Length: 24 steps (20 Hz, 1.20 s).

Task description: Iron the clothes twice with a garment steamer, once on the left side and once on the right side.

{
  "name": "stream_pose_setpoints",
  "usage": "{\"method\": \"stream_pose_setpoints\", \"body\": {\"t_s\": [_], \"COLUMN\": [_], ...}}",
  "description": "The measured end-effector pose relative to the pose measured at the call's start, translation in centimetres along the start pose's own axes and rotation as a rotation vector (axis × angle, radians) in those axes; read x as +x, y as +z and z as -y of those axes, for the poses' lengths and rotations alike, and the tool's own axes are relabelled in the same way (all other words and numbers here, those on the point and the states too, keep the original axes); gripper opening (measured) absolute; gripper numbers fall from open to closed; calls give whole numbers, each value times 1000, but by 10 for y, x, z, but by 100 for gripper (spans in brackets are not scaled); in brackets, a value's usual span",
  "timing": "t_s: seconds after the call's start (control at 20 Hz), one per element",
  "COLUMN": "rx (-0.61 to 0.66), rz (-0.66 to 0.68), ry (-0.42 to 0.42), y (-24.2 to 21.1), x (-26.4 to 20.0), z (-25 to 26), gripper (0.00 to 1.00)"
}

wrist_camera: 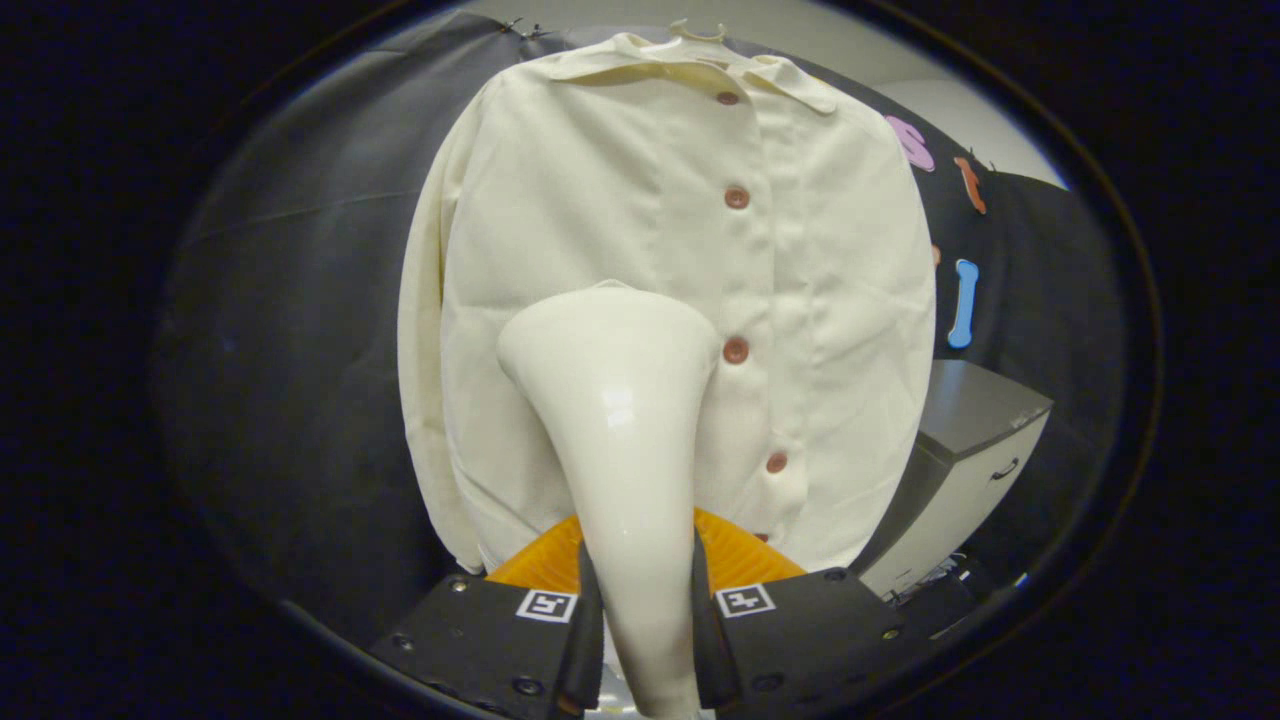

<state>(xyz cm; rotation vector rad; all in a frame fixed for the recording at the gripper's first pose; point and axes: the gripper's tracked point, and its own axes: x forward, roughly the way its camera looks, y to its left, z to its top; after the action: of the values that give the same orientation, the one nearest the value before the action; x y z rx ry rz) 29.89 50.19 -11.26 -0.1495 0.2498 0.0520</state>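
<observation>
Gripper [648,640] clamped on garment steamer [615,420], both fingers pressed against its narrow neck, 1 on each side. Steamer long axis running straight ahead along the fingers, flaring into a wide head beyond them. Head facing the shirt [680,300], overlapping the lower half of the panel that lies left of the button row in the gripper view; head edge just beside the 3rd button [736,350] from the top. Contact between head and cloth not resolvable from behind, probably near or touching.

Shirt hanging upright on a hanger [697,30] against the booth wall, buttoned, long axis vertical, sleeves down along both edges. Head closer to the hem than to the collar, and on the left side of the placket.

Judged step: 1 of the 2 passes, on the left panel. Next stroke likely needs travel along the shirt's vertical axis, parallel to the button row, then a sideways shift across the placket for the right panel. Grey cabinet [965,450] beside the shirt's lower right edge, well clear of the steamer.
</observation>
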Motion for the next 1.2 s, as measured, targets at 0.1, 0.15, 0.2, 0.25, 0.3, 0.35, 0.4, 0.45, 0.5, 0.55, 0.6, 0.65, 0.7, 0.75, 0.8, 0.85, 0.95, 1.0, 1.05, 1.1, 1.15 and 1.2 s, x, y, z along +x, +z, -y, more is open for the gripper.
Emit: {"method": "stream_pose_setpoints", "body": {"t_s": [0.1,0.15,0.2,0.25,0.3,0.35,0.4,0.45,0.5,0.55,0.6,0.65,0.7,0.75,0.8,0.85,0.95,1.0,1.05,1.1,1.15,1.2], "rx": [-9,-11,-8,-1,3,4,4,2,1,1,4,7,10,12,17,23,15,14,17,19,20,23], "rz": [-43,-60,-77,-88,-96,-108,-118,-127,-133,-137,-141,-148,-156,-163,-172,-190,-219,-231,-234,-239,-243,-239], "ry": [-7,-12,-14,-17,-19,-21,-22,-22,-22,-24,-25,-25,-26,-26,-28,-29,-29,-24,-18,-13,-11,-10], "y": [-25,-37,-48,-57,-65,-74,-81,-88,-94,-100,-105,-110,-115,-121,-127,-134,-145,-149,-149,-149,-148,-144], "x": [3,5,6,8,9,11,11,11,12,13,14,15,15,15,16,16,14,11,10,7,0,-7], "z": [0,0,1,0,0,-1,-2,-4,-5,-5,-6,-6,-6,-5,-4,-3,1,2,2,3,5,9], "gripper": [36,37,36,36,37,37,36,36,37,36,37,37,36,37,37,37,37,37,37,37,37,37]}}
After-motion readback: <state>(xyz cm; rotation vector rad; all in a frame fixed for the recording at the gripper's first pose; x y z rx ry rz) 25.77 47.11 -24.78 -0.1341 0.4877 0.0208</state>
